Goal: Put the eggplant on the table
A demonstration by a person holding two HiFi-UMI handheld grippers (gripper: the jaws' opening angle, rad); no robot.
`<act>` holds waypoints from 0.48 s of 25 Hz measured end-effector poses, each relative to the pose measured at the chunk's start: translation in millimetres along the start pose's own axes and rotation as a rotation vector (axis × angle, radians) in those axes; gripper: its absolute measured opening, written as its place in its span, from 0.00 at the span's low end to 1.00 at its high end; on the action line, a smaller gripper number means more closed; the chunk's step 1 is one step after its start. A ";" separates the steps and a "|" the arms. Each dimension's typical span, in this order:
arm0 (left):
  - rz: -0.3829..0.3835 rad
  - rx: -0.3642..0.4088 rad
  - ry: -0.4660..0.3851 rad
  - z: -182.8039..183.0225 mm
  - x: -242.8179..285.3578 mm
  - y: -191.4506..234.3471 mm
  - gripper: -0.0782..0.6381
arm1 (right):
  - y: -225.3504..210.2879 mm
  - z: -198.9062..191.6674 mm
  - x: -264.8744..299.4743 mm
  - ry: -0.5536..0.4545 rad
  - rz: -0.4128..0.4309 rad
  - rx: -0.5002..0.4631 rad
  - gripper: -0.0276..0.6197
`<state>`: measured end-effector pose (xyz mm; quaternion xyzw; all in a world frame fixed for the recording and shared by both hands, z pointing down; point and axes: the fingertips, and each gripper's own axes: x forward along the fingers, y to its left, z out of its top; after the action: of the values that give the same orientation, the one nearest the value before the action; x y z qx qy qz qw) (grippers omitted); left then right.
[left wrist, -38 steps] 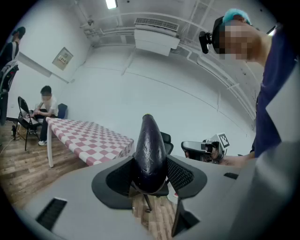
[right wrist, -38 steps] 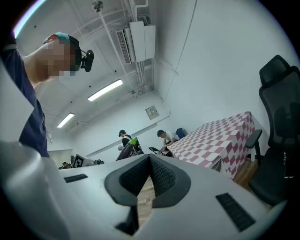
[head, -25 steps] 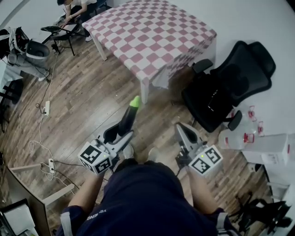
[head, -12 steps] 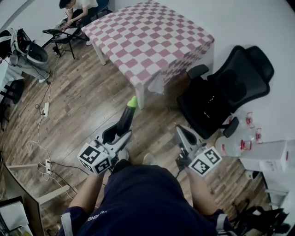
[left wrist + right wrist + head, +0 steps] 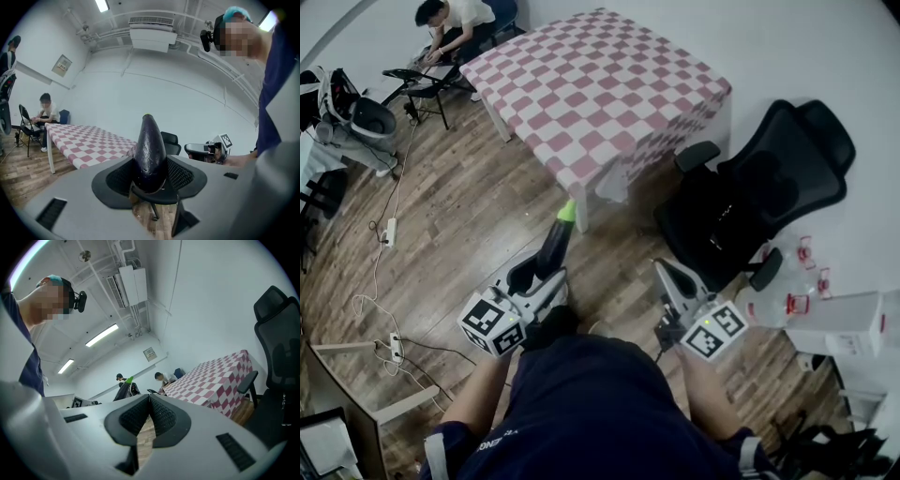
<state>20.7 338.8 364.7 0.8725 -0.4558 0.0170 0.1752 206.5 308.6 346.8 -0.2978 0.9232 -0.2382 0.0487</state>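
The eggplant (image 5: 555, 242) is being carried in the air above the wooden floor (image 5: 459, 216), and its green stem tip is now lying just beside the near corner of the checked table (image 5: 600, 94), closer than a moment ago. The person is walking it in, so the carry looks nearly done, though the setting down is not yet begun. Its long axis is running forward along the line of the jaws, the dark thick end seated between them and the green stem end pointing ahead at the table. The left hand-held gripper (image 5: 542, 274) is clamping its wide-spread jaws on that thick end. The right hand-held gripper (image 5: 668, 277) is travelling alongside with its jaws pressed together, holding nothing, near the black office chair (image 5: 769, 178).
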 end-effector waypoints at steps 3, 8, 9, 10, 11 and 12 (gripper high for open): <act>-0.007 -0.026 0.009 -3.9 11.6 13.4 0.44 | -12.0 -0.5 10.1 0.006 -0.017 0.004 0.07; -0.021 -0.043 0.027 0.5 39.7 48.6 0.44 | -38.0 0.9 42.9 0.018 -0.043 0.023 0.07; -0.026 -0.049 0.030 1.7 47.3 57.5 0.44 | -43.7 1.4 52.4 0.022 -0.047 0.027 0.07; -0.033 -0.054 0.032 3.5 54.7 67.8 0.44 | -49.0 1.9 63.7 0.027 -0.050 0.030 0.07; -0.039 -0.057 0.034 5.9 61.6 79.6 0.44 | -53.8 2.6 77.1 0.032 -0.051 0.032 0.07; -0.044 -0.057 0.037 8.8 68.1 92.4 0.44 | -58.4 3.4 91.9 0.038 -0.051 0.034 0.07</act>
<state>-14.7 233.8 396.2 0.8766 -0.4334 0.0161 0.2087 162.8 213.1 376.0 -0.3158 0.9119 -0.2603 0.0302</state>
